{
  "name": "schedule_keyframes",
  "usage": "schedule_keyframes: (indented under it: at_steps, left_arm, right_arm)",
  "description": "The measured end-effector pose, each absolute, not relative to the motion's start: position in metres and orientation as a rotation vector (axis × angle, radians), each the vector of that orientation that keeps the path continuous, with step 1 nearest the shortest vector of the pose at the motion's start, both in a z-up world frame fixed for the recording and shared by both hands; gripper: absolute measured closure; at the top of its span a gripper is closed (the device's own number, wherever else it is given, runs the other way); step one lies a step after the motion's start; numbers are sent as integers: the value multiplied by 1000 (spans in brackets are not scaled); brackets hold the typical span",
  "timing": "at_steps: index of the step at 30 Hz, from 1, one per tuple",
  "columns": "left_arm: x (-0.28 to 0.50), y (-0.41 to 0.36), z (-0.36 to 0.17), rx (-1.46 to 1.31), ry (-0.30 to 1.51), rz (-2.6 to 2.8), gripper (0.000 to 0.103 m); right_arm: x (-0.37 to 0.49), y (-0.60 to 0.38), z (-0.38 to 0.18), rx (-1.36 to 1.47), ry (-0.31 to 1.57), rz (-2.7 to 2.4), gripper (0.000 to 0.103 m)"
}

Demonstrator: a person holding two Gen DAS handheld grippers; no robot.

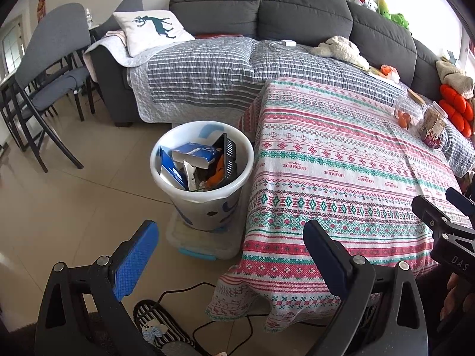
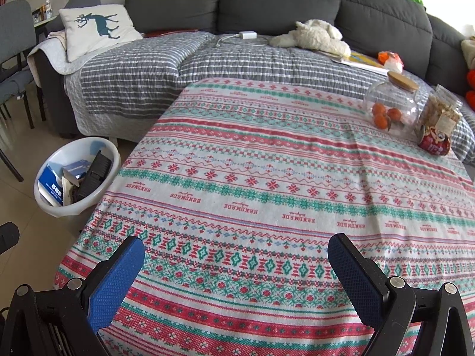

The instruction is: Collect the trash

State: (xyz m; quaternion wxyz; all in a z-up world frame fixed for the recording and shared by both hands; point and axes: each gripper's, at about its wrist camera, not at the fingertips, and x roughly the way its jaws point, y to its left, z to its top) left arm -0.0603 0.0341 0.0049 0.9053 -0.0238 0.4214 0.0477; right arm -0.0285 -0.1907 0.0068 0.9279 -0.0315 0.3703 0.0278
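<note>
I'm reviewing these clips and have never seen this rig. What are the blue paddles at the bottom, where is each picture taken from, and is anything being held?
No robot: a person carries a hand-held gripper in each hand, with a fisheye camera looking along its two blue fingers. One picture looks from the left hand-held gripper, the other from the right hand-held gripper. Both are open and hold nothing. Ahead is a table under a patterned cloth, bearing a glass jar of oranges and a snack jar. Beside the table a white bin already holds boxes. Behind stands a grey sofa.
</note>
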Motion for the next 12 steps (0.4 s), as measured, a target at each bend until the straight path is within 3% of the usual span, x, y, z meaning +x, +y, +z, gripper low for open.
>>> schedule_keyframes:
  at_steps: [12]
  left_arm:
    - [-56,35,6,-62,875,61,4]
  right_arm:
    - [-26,-187,6,-55,771,60,2]
